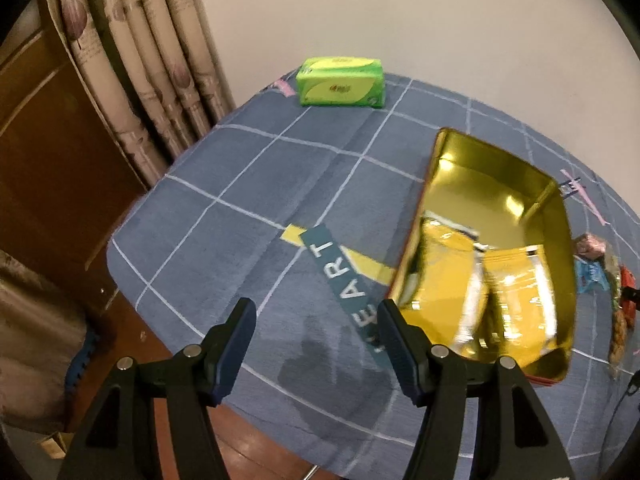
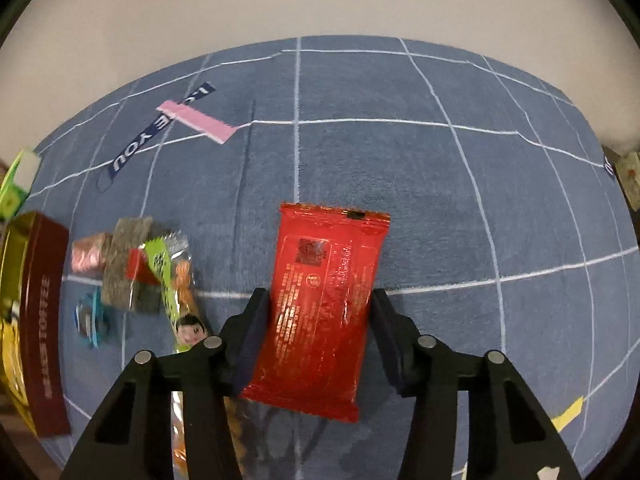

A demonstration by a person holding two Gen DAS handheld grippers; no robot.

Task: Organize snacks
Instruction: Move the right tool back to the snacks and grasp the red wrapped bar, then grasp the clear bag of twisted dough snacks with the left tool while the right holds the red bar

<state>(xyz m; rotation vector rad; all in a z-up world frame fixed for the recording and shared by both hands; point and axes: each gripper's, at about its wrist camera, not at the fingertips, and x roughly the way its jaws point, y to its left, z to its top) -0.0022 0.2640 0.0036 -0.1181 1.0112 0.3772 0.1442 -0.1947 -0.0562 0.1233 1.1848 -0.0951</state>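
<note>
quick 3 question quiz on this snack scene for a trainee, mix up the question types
1. True or false: the right gripper holds a red packet.
2. The open tin is gold inside and which colour outside? A blue B dark red C green
3. Fill in: the left gripper is open and holds ____.

Key: 1 true; 2 B; 3 nothing

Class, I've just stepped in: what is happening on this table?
A person with a claw in each hand is sorting snacks. The right claw is shut on a red packet above the blue cloth. The left claw is open beside the gold tin. More snacks lie beside the tin.
</note>
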